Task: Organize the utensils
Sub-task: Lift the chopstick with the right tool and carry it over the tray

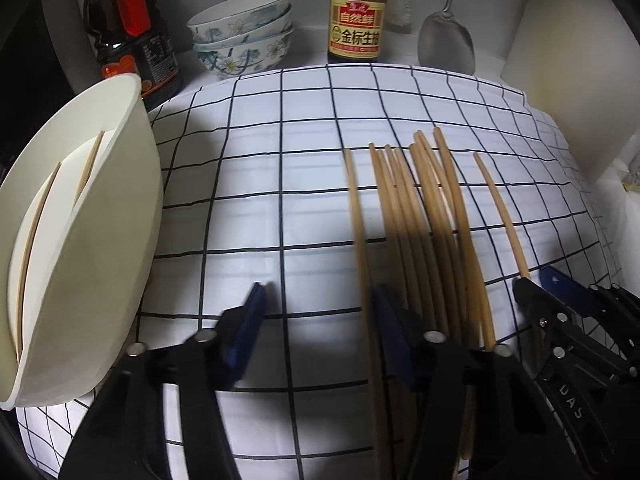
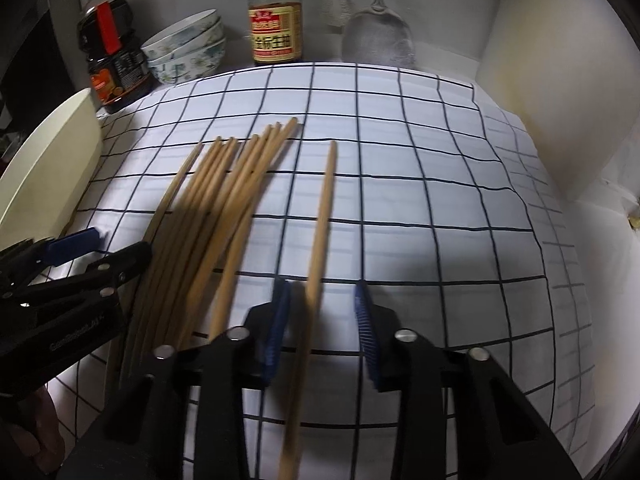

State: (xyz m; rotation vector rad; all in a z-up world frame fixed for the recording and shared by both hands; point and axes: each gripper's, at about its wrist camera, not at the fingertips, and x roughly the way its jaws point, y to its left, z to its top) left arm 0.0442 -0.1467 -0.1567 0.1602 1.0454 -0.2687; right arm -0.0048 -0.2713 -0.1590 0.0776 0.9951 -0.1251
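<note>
Chopstick bundle [image 1: 424, 216] lies on checked cloth [image 1: 260, 184], 1 chopstick [image 2: 322, 216] apart to its right. Cup [image 1: 80, 248] left, 2 chopsticks [image 1: 36, 232] inside. Bowl stack [image 1: 242, 34], 2 bottles [image 1: 354, 20] behind cloth.

Chopsticks [image 1: 424, 240] near ends hidden under left gripper [image 1: 320, 320].

Soy sauce bottle [image 1: 354, 26] label "自然鲜" and "金标生抽", right gripper [image 1: 538, 280] body marked "UAS"
</note>
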